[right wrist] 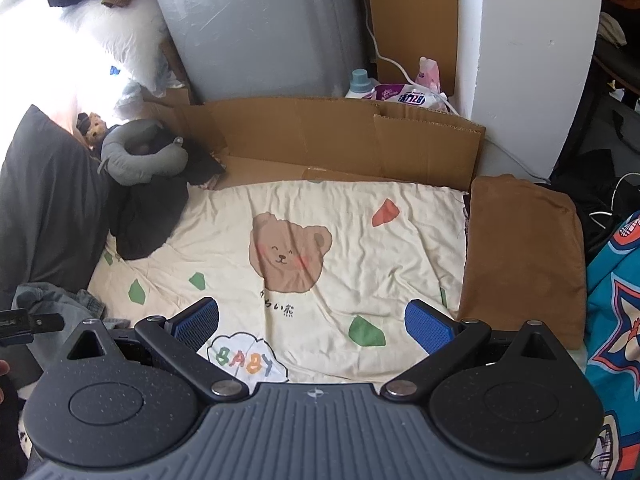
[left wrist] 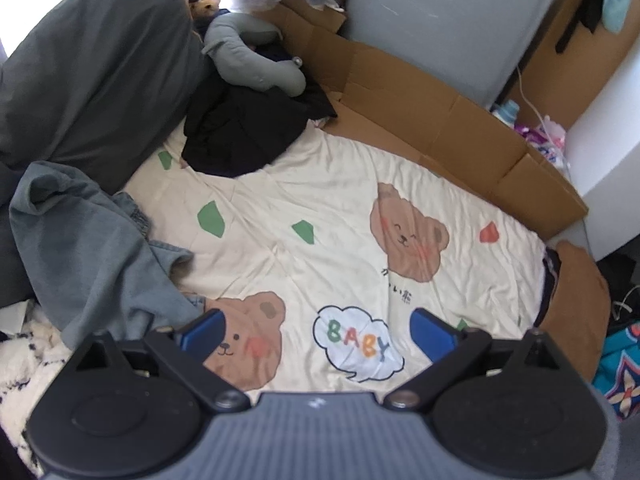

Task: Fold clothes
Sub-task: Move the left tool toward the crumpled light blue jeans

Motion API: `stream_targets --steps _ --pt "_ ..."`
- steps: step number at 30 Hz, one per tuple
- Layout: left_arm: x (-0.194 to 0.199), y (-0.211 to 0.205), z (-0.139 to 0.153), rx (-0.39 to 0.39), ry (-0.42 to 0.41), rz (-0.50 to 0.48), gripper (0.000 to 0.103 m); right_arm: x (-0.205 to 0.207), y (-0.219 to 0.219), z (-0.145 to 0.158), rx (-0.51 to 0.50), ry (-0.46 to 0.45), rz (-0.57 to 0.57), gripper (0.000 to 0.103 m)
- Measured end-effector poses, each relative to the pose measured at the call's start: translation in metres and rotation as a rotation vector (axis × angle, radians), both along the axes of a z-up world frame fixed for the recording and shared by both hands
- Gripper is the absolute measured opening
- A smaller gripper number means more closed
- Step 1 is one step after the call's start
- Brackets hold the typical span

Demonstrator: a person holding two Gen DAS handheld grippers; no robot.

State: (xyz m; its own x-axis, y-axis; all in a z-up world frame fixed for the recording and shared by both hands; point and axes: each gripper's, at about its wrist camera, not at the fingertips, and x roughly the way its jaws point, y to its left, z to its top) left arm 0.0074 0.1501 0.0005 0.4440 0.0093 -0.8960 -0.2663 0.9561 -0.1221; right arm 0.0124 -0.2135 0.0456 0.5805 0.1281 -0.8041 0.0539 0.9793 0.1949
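A crumpled blue-grey garment [left wrist: 92, 252] with denim beneath it lies at the left of the cream bear-print sheet [left wrist: 320, 200]; its edge shows in the right wrist view [right wrist: 52, 300]. A black garment [left wrist: 240, 132] is heaped at the far left of the sheet [right wrist: 360, 240], also in the right wrist view [right wrist: 148, 216]. A folded brown cloth [right wrist: 524, 256] lies at the sheet's right edge. My left gripper [left wrist: 320, 332] is open and empty above the sheet, just right of the blue-grey garment. My right gripper [right wrist: 312, 324] is open and empty above the sheet.
A dark grey pillow [left wrist: 92, 64] and a grey neck pillow [left wrist: 256, 56] sit at the far left. Flattened cardboard [right wrist: 340, 140] lines the back edge against a grey panel [right wrist: 260, 28]. Detergent bottles [right wrist: 400, 88] stand behind it. A teal patterned fabric [right wrist: 616, 300] lies at the right.
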Motion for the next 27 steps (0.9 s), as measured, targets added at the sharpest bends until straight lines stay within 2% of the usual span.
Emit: stream_targets --steps 4,18,27 --pt "0.001 0.016 -0.004 0.032 0.008 0.012 0.100 0.002 0.000 -0.001 0.010 -0.011 -0.015 0.102" --pt "-0.010 0.088 -0.016 0.026 -0.015 0.122 0.096 0.005 0.003 -0.011 -0.001 -0.048 -0.037 0.102" --pt "-0.015 0.106 -0.023 -0.029 -0.035 0.189 0.096 0.009 0.010 -0.029 0.013 -0.017 -0.045 0.102"
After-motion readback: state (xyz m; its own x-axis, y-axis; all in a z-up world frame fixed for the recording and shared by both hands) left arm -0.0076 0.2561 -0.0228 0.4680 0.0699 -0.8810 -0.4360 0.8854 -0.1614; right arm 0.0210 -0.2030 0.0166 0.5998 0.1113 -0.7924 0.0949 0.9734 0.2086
